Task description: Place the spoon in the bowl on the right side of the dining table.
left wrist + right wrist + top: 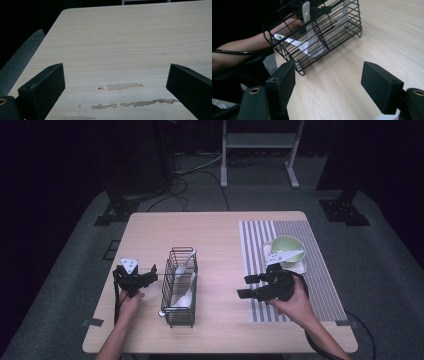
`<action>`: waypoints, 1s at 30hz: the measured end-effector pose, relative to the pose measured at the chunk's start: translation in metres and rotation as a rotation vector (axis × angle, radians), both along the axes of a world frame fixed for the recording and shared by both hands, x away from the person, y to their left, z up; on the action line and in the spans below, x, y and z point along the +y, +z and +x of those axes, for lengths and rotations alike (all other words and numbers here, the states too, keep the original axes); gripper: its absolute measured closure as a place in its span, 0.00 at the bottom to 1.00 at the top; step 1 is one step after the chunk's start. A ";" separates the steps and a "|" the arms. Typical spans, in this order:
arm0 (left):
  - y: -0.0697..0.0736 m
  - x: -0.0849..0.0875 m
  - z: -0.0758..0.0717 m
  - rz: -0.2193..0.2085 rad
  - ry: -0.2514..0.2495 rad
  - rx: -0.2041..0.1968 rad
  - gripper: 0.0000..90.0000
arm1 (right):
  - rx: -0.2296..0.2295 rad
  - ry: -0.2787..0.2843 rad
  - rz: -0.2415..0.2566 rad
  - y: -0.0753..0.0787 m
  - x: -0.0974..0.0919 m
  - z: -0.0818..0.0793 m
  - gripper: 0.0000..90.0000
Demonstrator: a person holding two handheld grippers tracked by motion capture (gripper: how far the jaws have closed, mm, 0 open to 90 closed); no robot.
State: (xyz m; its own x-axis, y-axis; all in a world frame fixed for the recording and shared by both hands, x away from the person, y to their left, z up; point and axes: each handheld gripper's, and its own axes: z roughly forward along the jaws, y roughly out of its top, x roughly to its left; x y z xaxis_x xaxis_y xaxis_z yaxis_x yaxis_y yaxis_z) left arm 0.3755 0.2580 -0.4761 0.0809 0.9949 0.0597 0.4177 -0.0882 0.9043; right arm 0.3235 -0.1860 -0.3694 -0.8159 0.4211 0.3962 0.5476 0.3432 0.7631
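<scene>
A black wire basket point(179, 287) stands in the middle of the wooden table point(215, 232) with white spoons point(183, 295) lying in it. My left gripper point(153, 275) is just left of the basket, open and empty; in the left gripper view its jaws point(115, 75) frame bare tabletop. My right gripper point(242, 287) is open to the right of the basket and points toward it. In the right gripper view the basket point(337, 32) sits ahead of the open gripper point(328, 72), with white spoons point(310, 42) inside. A green bowl point(286, 245) has a white spoon point(287, 255) across it.
The bowl sits on a white dish point(298, 268) on a striped grey placemat point(320, 280) at the table's right. Worn patches point(125, 86) mark the tabletop near the left gripper. A white frame point(260, 142) and cables lie on the floor beyond the table.
</scene>
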 end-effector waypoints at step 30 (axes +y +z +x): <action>0.000 0.000 0.000 -0.001 0.001 0.002 0.01 | 0.036 0.082 0.004 0.023 0.040 0.011 0.28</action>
